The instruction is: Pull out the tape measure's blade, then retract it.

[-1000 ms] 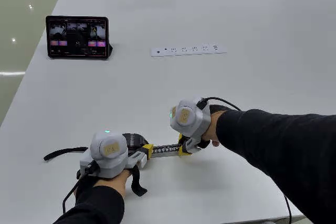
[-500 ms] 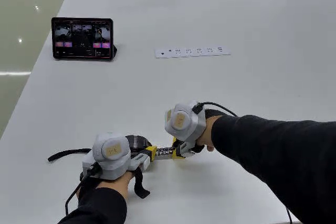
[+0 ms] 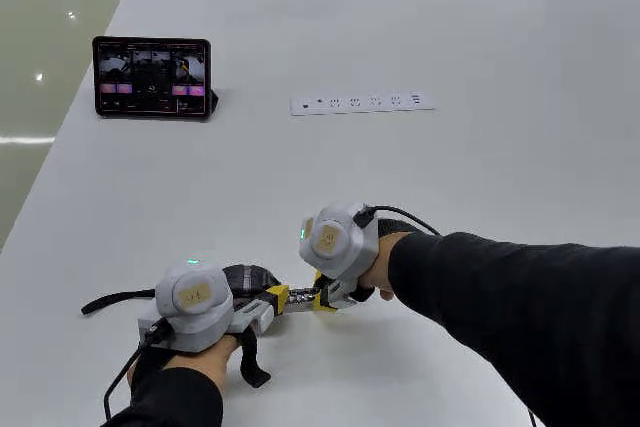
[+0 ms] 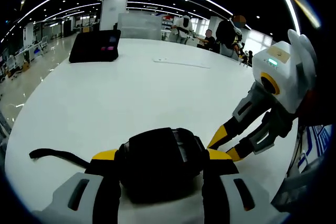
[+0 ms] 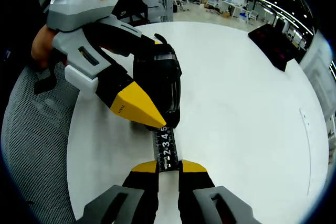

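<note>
White table (image 3: 420,37) in a lit hall; tablet (image 3: 151,77) well beyond the tape measure (image 5: 157,80). Left gripper (image 4: 161,156) clamps its case; right gripper (image 5: 168,167), just beside, pinches the short exposed blade (image 5: 165,145).

black numerals 2, 3, 4, 5 on the white tape measure blade (image 5: 165,148), beside fine tick marks

The head view looks forward and down from above the near edge of the white table (image 3: 480,97), high enough to take in the tablet (image 3: 151,77) at the far left. The left gripper view sits low, right behind the tape measure (image 4: 160,163), facing across the table. The right gripper view faces that same case from the other side, very near, along the blade (image 5: 166,148).
</note>
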Available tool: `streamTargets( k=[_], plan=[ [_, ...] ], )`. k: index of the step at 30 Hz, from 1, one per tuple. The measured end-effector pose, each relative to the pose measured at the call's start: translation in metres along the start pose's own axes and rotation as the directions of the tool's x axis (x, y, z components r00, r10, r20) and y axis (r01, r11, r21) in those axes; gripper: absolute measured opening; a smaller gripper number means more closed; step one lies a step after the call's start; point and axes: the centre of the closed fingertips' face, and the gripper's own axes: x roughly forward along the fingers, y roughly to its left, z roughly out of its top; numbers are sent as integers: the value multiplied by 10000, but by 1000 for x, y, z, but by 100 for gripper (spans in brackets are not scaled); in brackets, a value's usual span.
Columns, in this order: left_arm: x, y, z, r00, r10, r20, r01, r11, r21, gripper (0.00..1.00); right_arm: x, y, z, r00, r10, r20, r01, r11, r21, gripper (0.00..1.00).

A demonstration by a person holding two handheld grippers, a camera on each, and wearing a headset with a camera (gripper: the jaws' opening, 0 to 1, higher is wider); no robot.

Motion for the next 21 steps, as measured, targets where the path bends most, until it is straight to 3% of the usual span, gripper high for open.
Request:
streamTargets(
  k=[21],
  plan=[
    [0,-1,0,9998,-153,-94,151,9997,-186,58,9,4,22,9981,159,595,-166,9998,115,10]
  ],
)
